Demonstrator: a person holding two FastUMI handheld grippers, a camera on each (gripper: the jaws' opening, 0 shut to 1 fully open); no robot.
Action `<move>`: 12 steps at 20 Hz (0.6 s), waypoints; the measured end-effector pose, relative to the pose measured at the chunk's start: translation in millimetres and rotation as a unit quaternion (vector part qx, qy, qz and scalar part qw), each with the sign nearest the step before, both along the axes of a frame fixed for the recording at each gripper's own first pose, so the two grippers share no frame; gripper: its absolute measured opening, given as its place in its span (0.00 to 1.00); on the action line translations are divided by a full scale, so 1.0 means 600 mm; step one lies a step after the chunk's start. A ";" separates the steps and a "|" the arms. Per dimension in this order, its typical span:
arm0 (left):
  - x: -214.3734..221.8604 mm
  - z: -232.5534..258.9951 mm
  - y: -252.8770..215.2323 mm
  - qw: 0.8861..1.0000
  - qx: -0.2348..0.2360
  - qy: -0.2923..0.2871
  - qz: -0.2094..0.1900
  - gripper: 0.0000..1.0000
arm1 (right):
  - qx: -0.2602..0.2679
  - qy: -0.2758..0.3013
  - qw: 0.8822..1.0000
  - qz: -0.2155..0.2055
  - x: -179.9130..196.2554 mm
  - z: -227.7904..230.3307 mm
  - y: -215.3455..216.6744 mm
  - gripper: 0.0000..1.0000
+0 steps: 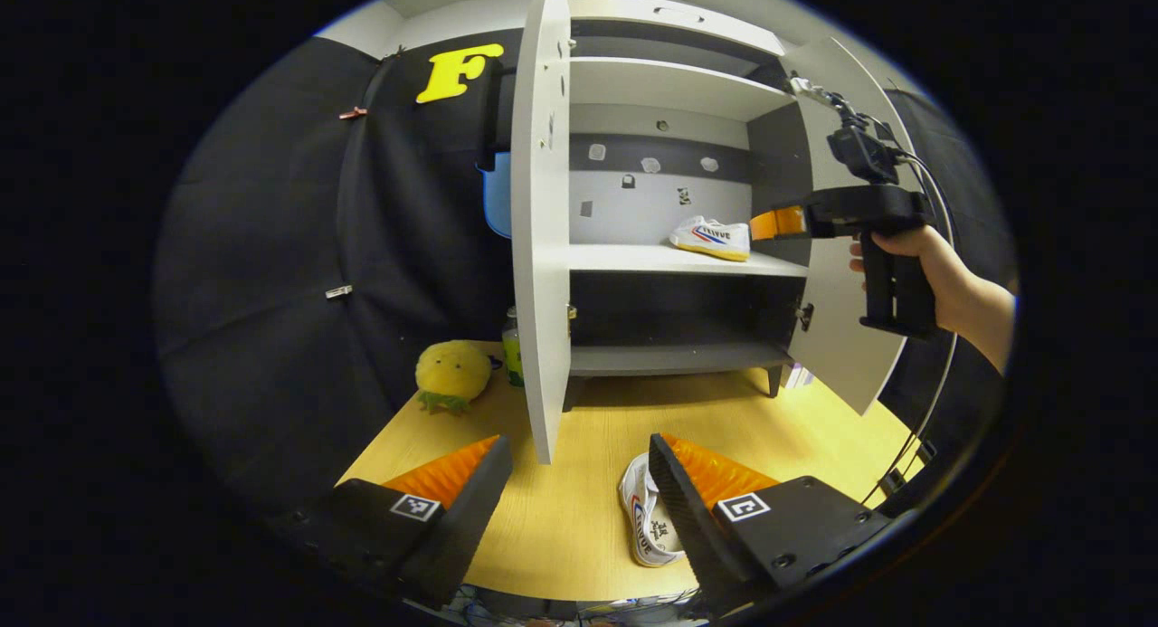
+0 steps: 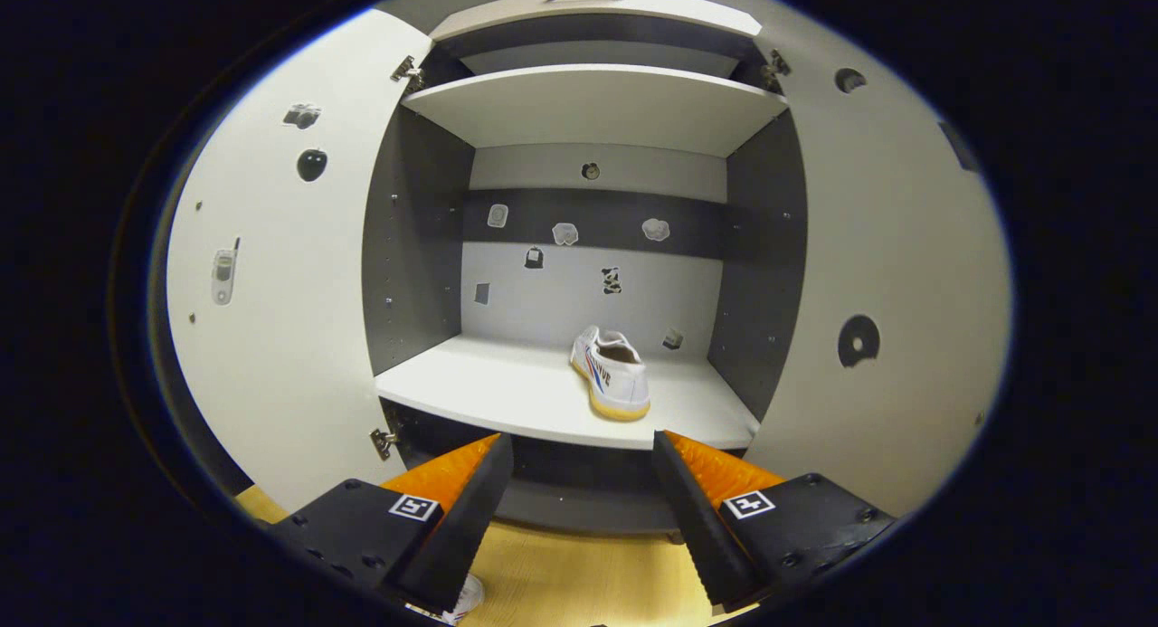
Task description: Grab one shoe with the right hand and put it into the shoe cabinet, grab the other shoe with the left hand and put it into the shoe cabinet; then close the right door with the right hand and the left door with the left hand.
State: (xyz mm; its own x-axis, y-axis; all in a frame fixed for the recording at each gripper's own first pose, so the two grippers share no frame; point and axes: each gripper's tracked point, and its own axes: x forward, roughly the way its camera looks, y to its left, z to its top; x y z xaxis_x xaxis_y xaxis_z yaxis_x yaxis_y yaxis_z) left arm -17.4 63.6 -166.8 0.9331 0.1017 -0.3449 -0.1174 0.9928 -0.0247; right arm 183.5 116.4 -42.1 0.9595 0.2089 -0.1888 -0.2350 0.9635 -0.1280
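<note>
Left gripper view: left hand-held gripper [image 1: 579, 491] spread, empty above second shoe [image 1: 644, 518] on bench [image 1: 561, 536]; first shoe [image 1: 712, 237] shelved; next, descend and pinch.

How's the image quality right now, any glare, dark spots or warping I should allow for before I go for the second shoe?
Left gripper view: sharp; the fisheye bows the open left door; the shoe on the table is well lit, half hidden by the left claw. Right gripper view: even light, no glare; the shoe on the shelf is crisp; the recess under that shelf is dark; both doors curve outward.
</note>
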 end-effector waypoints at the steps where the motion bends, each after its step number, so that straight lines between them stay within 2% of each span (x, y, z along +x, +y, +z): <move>1: 0.002 -0.017 -0.002 1.000 0.002 0.005 -0.012 0.95 | 0.002 0.003 1.000 -0.002 -0.025 -0.019 -0.012 0.98; 6: 0.016 -0.116 -0.029 0.997 -0.005 0.040 -0.071 0.95 | -0.009 0.017 0.999 -0.030 -0.133 -0.093 -0.071 0.98; 12: 0.039 -0.247 -0.079 0.984 -0.035 0.114 -0.132 0.95 | -0.025 0.049 0.997 -0.060 -0.249 -0.158 -0.116 0.98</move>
State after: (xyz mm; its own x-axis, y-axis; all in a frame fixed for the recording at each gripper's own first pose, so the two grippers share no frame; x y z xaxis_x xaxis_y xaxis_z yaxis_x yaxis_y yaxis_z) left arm 6.0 16.1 -315.1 0.8215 -0.1656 -0.5456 0.1349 0.9862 -0.0962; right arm 34.2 46.6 -137.0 0.9537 0.0821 -0.2894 -0.1323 0.9784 -0.1587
